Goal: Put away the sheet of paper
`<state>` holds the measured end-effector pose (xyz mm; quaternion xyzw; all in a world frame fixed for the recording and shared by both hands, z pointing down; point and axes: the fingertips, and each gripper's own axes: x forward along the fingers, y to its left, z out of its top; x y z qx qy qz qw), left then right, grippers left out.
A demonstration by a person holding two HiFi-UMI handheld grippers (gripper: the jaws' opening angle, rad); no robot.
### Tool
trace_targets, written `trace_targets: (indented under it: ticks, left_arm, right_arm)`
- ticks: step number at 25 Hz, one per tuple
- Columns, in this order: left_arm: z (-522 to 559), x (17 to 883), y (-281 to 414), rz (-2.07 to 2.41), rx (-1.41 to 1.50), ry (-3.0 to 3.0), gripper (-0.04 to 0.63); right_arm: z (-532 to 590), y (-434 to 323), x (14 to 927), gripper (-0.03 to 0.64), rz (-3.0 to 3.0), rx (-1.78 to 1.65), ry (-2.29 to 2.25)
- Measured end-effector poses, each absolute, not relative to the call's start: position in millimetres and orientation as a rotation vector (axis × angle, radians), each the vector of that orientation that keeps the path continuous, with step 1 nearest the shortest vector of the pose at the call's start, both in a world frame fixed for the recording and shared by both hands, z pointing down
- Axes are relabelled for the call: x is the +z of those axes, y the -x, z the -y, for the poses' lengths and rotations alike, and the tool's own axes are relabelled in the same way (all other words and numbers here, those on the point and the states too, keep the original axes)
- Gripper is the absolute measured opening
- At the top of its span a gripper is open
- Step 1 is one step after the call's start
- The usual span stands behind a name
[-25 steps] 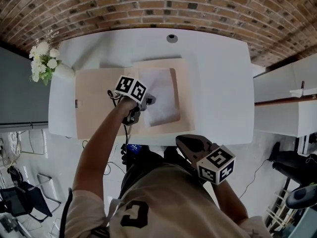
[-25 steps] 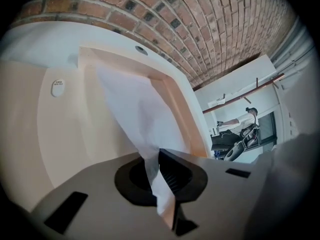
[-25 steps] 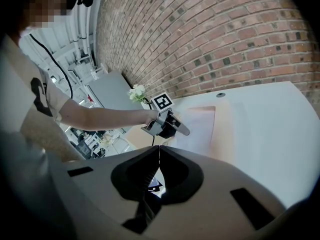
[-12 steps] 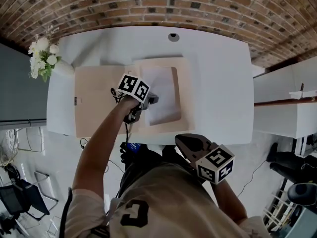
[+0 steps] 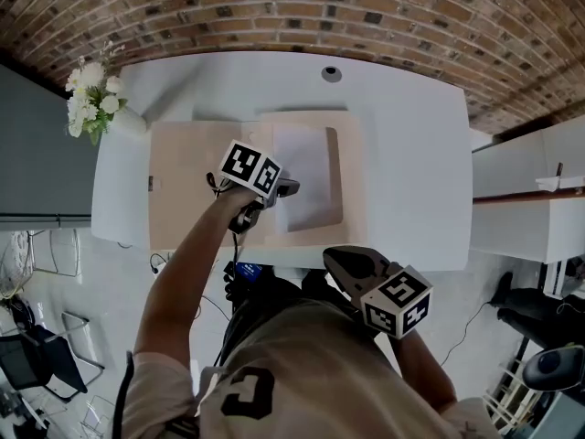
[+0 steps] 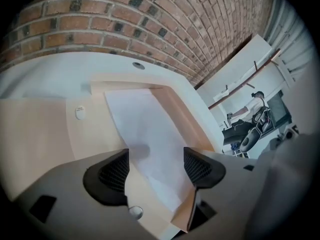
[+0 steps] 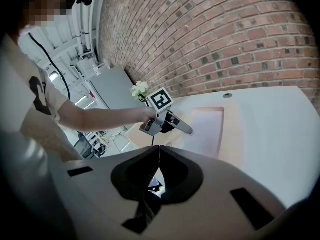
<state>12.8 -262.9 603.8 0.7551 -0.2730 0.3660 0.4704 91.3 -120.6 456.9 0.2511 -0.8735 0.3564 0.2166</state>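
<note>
1. Table, white with rounded corners (image 5: pixel 411 154), carries the whole job; nothing is printed on it.
2. Open tan card folder (image 5: pixel 187 181) lies flat on the table. Its small round white patch (image 6: pixel 80 112) is too small to read.
3. White sheet of paper (image 5: pixel 306 176) lies in the folder's right half, so I judge the placing done. Closing the cover over it looks like the next move.
4. Left tongs (image 6: pixel 157 156) have just been opening and stand apart above the sheet, gripping nothing. Right tongs (image 7: pixel 159 154) are closed and empty, by the person's body.
5. Marker cubes show only black-and-white squares, no words.
</note>
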Motion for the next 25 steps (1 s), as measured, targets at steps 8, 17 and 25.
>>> trace_targets:
  ticks: [8,17,25]
  left_arm:
    - [238.3,557.0,11.6,0.711,0.838,-1.987,0.336]
    - [205.5,516.1,52.5,0.848,0.737,-2.087,0.331]
    - [177.7,489.4,88.1,0.897,0.561,-2.138,0.225]
  right_arm:
    - [121.1,-77.4,452.2,0.023,2.448,0.957,-0.682]
    - [114.2,-45.5,443.9,0.023,2.464,0.893,-0.619]
    - [103.9,-0.9,437.6,0.023,2.459,0.781,-0.554]
